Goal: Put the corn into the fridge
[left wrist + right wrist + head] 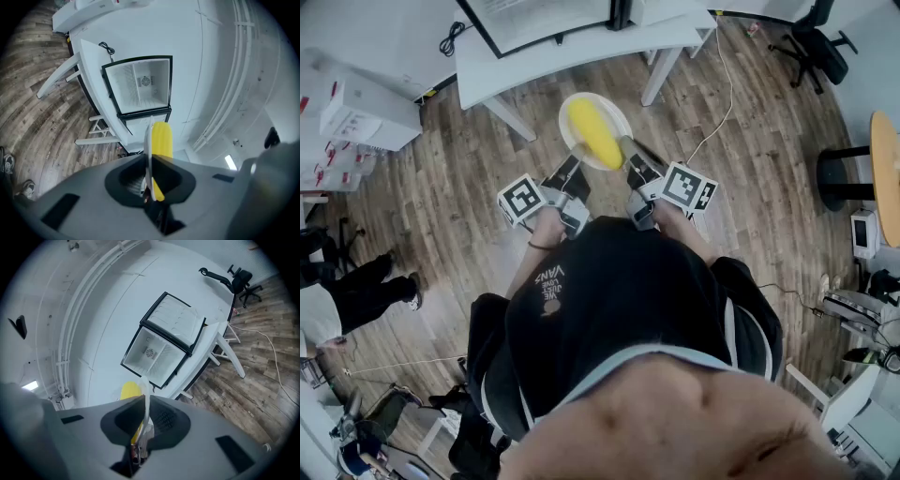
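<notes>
Left gripper [578,161] and right gripper [628,150]: each has its jaws closed thin on opposite rims of one round white plate [619,114], carried between them in front of the person. Both point roughly level.

A yellow corn cob [595,133] lies loose on the plate, lengthwise between the two grips. It is not in the fridge yet.

Ahead, on a white table [89,79], stands a small white fridge with a black-framed door [140,86]. The door is open and the inside looks bare.

Judgement: carry step. Advance both grippers together at one height. Any tilt of the plate could roll the cob off. Aim the plate squarely at the opening.
</notes>
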`<action>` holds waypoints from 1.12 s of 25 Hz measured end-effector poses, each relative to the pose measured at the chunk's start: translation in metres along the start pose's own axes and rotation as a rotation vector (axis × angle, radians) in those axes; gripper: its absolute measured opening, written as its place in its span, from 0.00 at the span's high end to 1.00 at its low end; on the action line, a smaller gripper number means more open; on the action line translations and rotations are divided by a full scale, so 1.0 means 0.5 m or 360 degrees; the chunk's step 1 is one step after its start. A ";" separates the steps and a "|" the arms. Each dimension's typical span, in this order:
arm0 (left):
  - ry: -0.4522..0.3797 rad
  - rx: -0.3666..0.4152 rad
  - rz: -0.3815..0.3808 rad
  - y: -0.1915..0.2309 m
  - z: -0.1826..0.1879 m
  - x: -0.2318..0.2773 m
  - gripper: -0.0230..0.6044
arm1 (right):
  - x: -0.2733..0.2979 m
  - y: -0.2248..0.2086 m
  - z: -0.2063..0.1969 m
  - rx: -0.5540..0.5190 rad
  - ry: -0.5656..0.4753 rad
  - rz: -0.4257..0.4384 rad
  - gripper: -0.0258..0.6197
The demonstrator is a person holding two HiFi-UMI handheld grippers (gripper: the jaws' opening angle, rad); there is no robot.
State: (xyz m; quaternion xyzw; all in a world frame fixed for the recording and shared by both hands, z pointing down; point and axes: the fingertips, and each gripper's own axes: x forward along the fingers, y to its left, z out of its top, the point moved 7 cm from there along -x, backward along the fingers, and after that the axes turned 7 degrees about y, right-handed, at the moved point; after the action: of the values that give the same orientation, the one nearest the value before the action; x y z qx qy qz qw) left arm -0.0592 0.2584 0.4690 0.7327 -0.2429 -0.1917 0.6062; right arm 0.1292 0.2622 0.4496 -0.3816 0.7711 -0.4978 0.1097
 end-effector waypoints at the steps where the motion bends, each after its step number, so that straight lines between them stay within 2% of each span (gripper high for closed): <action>1: 0.0003 -0.0002 -0.0002 -0.001 0.000 0.000 0.90 | 0.000 0.001 0.000 -0.0003 -0.0002 -0.0002 0.91; 18: 0.0024 -0.0021 -0.0004 0.013 0.020 -0.029 0.90 | 0.020 0.013 -0.028 0.0023 -0.0035 -0.0005 0.91; 28: 0.0097 -0.0016 -0.0007 0.026 0.054 -0.068 0.90 | 0.051 0.034 -0.066 0.0034 -0.0086 -0.0031 0.90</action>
State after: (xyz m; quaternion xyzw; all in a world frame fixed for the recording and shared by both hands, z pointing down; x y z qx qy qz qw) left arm -0.1036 0.2551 0.4764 0.7356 -0.2216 -0.1717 0.6167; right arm 0.0855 0.2707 0.4563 -0.4013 0.7586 -0.4965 0.1299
